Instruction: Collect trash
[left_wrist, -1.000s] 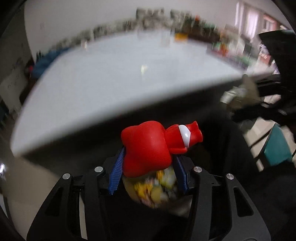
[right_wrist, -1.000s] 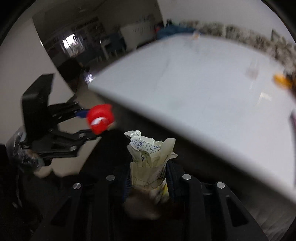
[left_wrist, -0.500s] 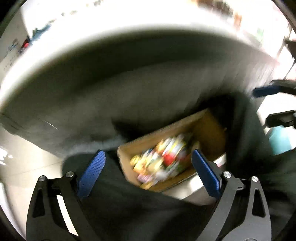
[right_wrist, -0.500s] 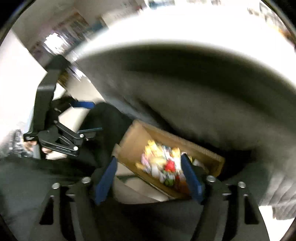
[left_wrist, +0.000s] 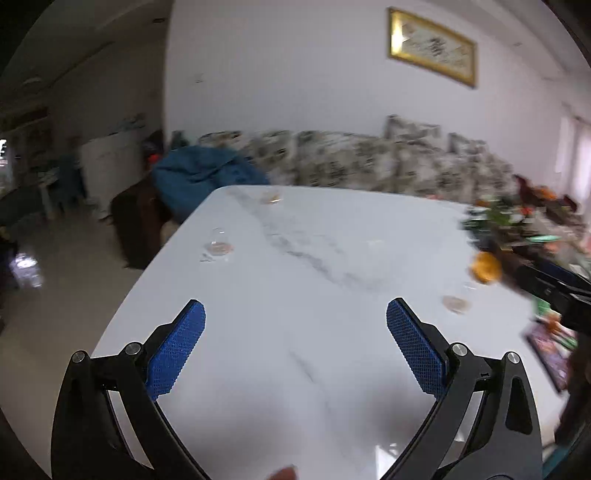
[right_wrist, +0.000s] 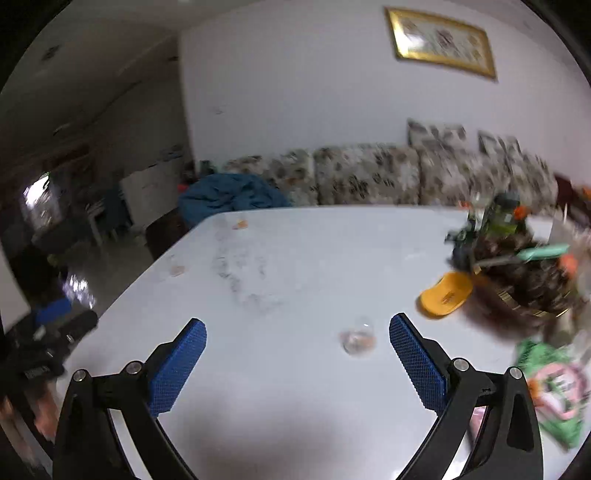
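My left gripper (left_wrist: 295, 314) is open and empty above the white marble table (left_wrist: 314, 295). My right gripper (right_wrist: 297, 332) is open and empty over the same table (right_wrist: 280, 266). Small clear scraps with orange bits lie on the table: one at the left (left_wrist: 218, 247), one at the far edge (left_wrist: 271, 199), one at the right (left_wrist: 456, 304). In the right wrist view one clear scrap (right_wrist: 358, 341) lies just ahead between my fingers. A yellow piece (right_wrist: 445, 299) lies at the right. A green and pink packet (right_wrist: 557, 391) lies at the near right.
A cluttered pile of dark items (right_wrist: 524, 266) stands on the table's right side. A patterned sofa (left_wrist: 369, 162) with a blue cloth heap (left_wrist: 207, 177) runs behind the table. The other gripper shows at the right edge (left_wrist: 557, 291). Floor lies to the left.
Both grippers let go of their loads, the red bottle and crumpled paper, over a cardboard box below the table. They have since risen and now face the table top, open.
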